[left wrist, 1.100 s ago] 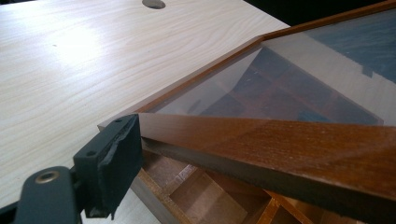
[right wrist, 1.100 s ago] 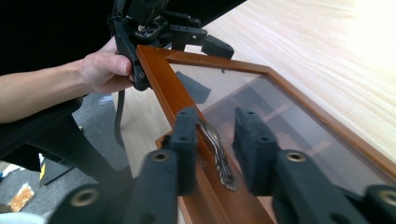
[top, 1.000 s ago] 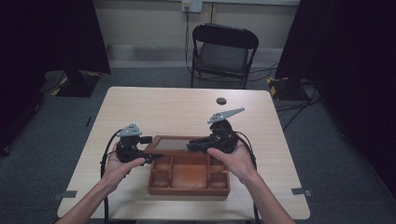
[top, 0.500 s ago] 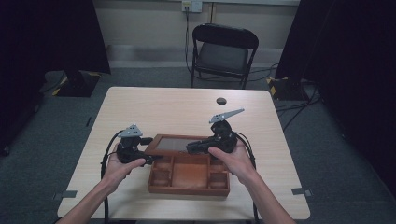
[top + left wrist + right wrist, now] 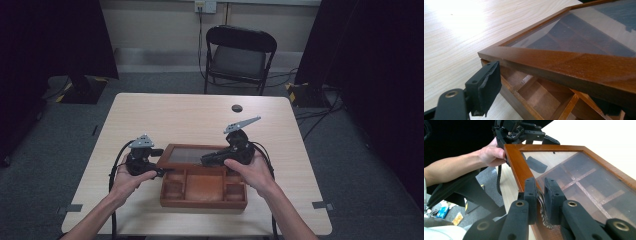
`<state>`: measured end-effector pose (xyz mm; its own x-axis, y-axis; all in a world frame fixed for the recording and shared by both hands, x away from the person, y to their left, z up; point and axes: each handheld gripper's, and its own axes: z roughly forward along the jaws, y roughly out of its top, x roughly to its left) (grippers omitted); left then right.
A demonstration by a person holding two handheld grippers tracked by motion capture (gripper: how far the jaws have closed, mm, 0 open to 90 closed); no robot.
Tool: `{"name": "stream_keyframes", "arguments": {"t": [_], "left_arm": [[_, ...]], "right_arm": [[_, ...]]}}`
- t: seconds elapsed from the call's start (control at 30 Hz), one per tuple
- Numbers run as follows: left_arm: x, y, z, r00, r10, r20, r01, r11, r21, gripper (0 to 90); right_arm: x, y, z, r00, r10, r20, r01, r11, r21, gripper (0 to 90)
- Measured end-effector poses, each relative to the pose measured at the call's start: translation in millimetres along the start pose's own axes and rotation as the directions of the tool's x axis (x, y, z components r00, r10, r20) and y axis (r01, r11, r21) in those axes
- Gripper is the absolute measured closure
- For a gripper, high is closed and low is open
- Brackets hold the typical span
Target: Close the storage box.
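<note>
A brown wooden box (image 5: 202, 192) with several compartments sits near the table's front edge. Its glass-paned lid (image 5: 187, 155) is raised a little at the front. My right gripper (image 5: 540, 195) is shut on the ornate metal clasp (image 5: 541, 207) at the lid's front rail, and it lies over the lid's right part (image 5: 205, 161). My left gripper (image 5: 161, 161) stands open at the lid's left corner (image 5: 564, 62). One of its pads (image 5: 486, 87) stands beside the box wall (image 5: 509, 96), the other is mostly hidden under the frame. The left gripper (image 5: 544, 137) also appears beyond the lid's far corner.
The light wood table (image 5: 190, 115) has bare room behind the box and on both sides. A small black round object (image 5: 236, 108) lies near the far edge. A black folding chair (image 5: 240, 55) stands behind the table. Forearms come in from the front edge.
</note>
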<state>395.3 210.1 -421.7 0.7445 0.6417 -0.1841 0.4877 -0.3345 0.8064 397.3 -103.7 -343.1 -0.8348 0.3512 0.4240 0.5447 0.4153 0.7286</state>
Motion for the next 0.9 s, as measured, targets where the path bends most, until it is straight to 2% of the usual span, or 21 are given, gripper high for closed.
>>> {"name": "stream_keyframes", "arguments": {"t": [0.17, 0.27, 0.37, 0.47, 0.5, 0.6, 0.87, 0.9], "left_arm": [[0.8, -0.8, 0.4, 1.0, -0.003, -0.002, 0.003, 1.0, 0.006, 17.2], [1.1, -1.3, 1.1, 0.9999, 0.01, -0.006, -0.009, 0.9998, 0.017, 17.2], [1.4, -1.9, 3.2, 0.9999, -0.003, 0.013, 0.003, 0.9995, 0.031, 17.3], [2.5, -2.1, 3.6, 0.9999, 0.0, 0.015, 0.0, 0.9993, 0.037, 17.3], [4.6, -2.6, 3.6, 0.9996, -0.02, 0.019, 0.019, 0.9992, 0.035, 17.3], [8.2, -3.3, 2.9, 0.9997, -0.024, 0.006, 0.023, 0.9991, 0.034, 17.6], [25.6, -7.6, 0.4, 0.9973, -0.063, -0.037, 0.065, 0.997, 0.043, 18.5], [31.9, -9.2, 0.2, 0.994, -0.105, -0.029, 0.106, 0.9933, 0.046, 18.8]], "right_arm": [[0.8, -0.7, 0.2, 0.9999, -0.005, 0.01, 0.005, 1.0, 0.009, 81.6], [1.6, -1.3, 0.5, 0.9998, -0.009, 0.016, 0.009, 1.0, 0.019, 81.7], [1.9, -2.2, 0.8, 0.9997, -0.015, 0.019, 0.014, 0.999, 0.031, 81.7], [1.6, -3.4, 0.2, 0.9996, -0.019, 0.021, 0.019, 0.999, 0.036, 81.8], [1.2, -4.1, -0.6, 0.9995, -0.021, 0.021, 0.02, 0.999, 0.038, 81.8], [0.8, -4.9, -2.1, 0.9995, -0.02, 0.023, 0.019, 0.999, 0.033, 81.7], [2.2, -8.2, -2.2, 0.9992, -0.027, 0.031, 0.026, 0.999, 0.046, 81.5], [2.5, -8.6, -2.2, 0.999, -0.029, 0.033, 0.028, 0.999, 0.047, 81.5]]}}
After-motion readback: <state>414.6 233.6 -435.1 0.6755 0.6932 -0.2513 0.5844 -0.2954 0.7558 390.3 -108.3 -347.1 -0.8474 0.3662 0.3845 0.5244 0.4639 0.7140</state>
